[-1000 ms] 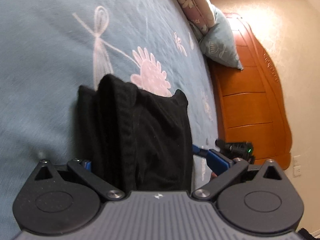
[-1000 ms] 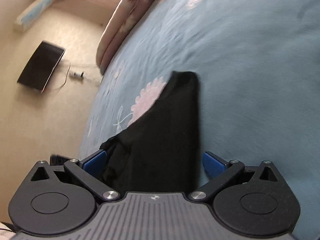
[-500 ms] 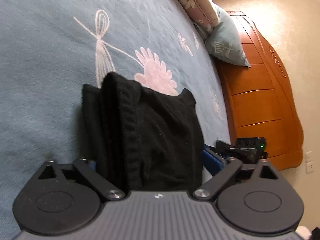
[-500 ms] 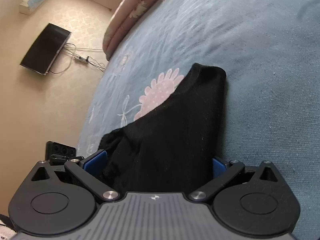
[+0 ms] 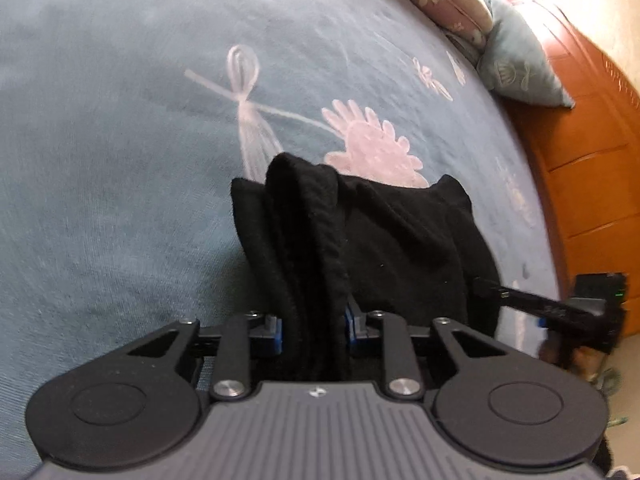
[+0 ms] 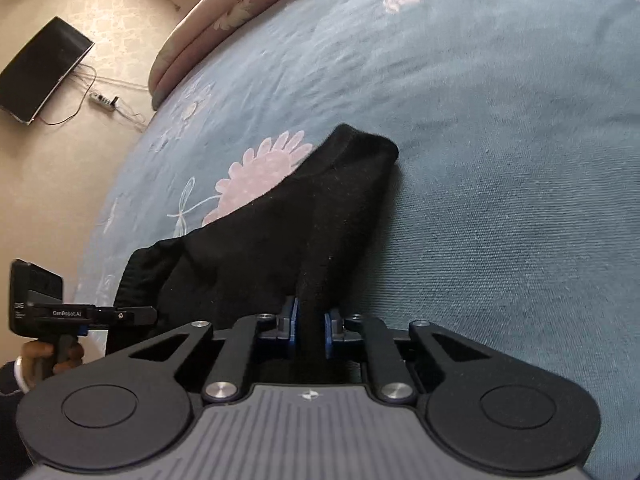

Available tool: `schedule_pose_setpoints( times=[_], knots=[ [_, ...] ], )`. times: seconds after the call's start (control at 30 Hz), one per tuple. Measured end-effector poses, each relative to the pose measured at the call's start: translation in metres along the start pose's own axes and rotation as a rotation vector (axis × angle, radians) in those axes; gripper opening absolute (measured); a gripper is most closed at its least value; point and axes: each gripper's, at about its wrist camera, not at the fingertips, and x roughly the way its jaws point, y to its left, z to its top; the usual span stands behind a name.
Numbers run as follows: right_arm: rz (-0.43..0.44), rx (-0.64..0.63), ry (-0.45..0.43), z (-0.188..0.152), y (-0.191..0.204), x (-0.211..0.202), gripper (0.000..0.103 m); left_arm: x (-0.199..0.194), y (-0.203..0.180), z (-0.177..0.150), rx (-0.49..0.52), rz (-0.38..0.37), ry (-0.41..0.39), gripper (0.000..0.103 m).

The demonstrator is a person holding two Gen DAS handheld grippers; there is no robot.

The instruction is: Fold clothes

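Fingers of both grippers closing on one black garment (image 5: 400, 240) on the bed (image 5: 120, 160).
Left gripper (image 5: 312, 330) pinches a thick fold, right gripper (image 6: 310, 330) a thinner edge; cloth hides the fingertips. One pillow (image 5: 516, 68) is partly cut off.
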Motion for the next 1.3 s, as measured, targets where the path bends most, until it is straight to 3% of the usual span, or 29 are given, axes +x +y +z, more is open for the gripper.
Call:
schedule_pose_setpoints(
  times=[0.27,0.53,0.77,1.0,1.17,1.3],
  knots=[
    [0.056,-0.045,-0.137,-0.015,0.031,-0.053,0.013,-0.016,-0.058,0.016,0.191,0.034,-0.017,0.023],
    [-0.014,0.011,-0.345,-0.037,0.013,-0.139,0.013,0.030,-0.173,0.052,0.427,-0.014,0.039,0.023],
    [-0.138,0.130,-0.536,-0.073,-0.039,-0.219,0.013,0.126,-0.301,0.079,0.616,-0.094,0.126,0.023],
    [-0.289,0.251,-0.686,-0.092,-0.094,-0.272,0.013,0.226,-0.428,0.094,0.766,-0.168,0.190,0.022],
    [-0.356,0.300,-0.787,-0.094,-0.126,-0.301,0.013,0.281,-0.513,0.101,0.876,-0.166,0.209,0.022],
    [-0.352,0.355,-0.864,-0.097,-0.153,-0.308,0.013,0.324,-0.572,0.095,0.980,-0.160,0.206,0.023]
  ],
)
